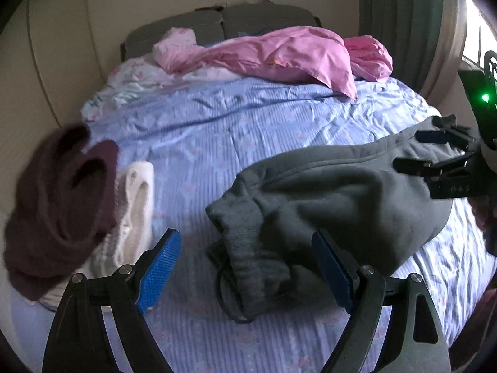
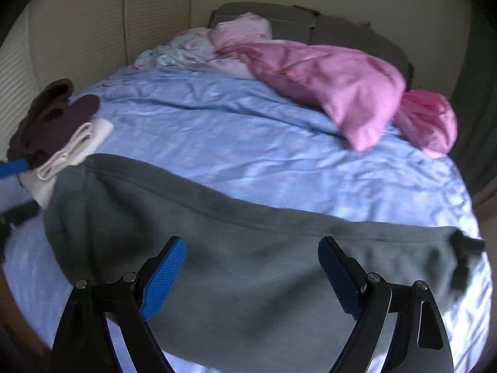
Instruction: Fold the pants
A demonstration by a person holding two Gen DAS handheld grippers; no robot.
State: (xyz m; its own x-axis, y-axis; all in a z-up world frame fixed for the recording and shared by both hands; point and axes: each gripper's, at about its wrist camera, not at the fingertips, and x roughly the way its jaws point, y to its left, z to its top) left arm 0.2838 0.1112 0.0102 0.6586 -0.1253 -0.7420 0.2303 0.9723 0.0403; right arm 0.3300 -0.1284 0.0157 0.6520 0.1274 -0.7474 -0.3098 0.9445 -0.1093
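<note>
Grey sweatpants (image 1: 341, 192) lie stretched across the blue bedsheet (image 1: 217, 130). Their ribbed end (image 1: 245, 248) bunches between and just beyond the fingers of my left gripper (image 1: 245, 242), which is open and holds nothing. A dark cord (image 1: 222, 292) loops beside that end. In the right wrist view the pants (image 2: 248, 248) span the lower picture, and my right gripper (image 2: 251, 248) hovers open over their middle, empty. The right gripper (image 1: 416, 152) also shows at the pants' far end, and the left gripper (image 2: 15, 188) shows at the left edge.
A pile of maroon (image 1: 62, 192) and white (image 1: 136, 205) clothes sits at the bed's left side. Pink bedding (image 1: 279, 56) and a grey headboard (image 1: 254, 18) are at the far end. A wall runs along the left, with a green curtain (image 1: 400, 6) at the right.
</note>
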